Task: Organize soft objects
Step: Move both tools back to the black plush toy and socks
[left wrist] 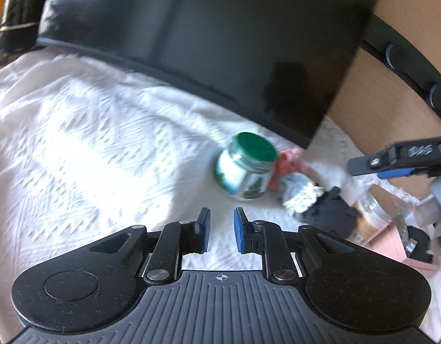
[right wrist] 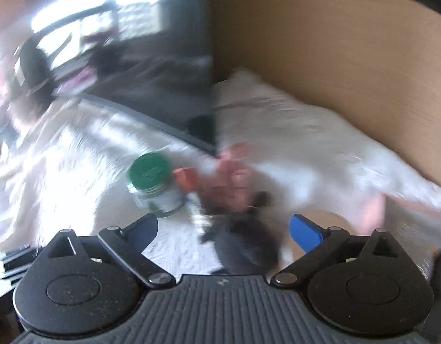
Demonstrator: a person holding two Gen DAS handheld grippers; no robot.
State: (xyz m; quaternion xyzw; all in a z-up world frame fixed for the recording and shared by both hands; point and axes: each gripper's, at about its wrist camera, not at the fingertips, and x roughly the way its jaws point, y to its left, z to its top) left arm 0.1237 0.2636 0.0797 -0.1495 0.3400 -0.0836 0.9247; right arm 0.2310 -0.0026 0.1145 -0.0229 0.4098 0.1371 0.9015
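A pile of soft things lies on the white textured cover (left wrist: 77, 132): a coral-pink cloth (left wrist: 289, 166) (right wrist: 232, 183), a grey-and-white speckled piece (left wrist: 303, 196) and a dark soft item (left wrist: 331, 216) (right wrist: 246, 246). A glass jar with a green lid (left wrist: 245, 169) (right wrist: 151, 183) stands just left of the pile. My left gripper (left wrist: 222, 218) hovers over bare cover short of the jar, its blue pads nearly together with nothing between them. My right gripper (right wrist: 223, 226) is spread wide above the dark item, which shows blurred between its fingers, untouched. One of its fingers (left wrist: 366, 162) enters the left wrist view from the right.
A large black screen (left wrist: 206, 43) stands behind the pile, its lower corner near the pink cloth. A wooden panel (right wrist: 335, 57) closes off the right side. A clear jar (left wrist: 376, 203) and a pink box (left wrist: 392, 243) sit at the right. A dark bag (left wrist: 19, 14) is far left.
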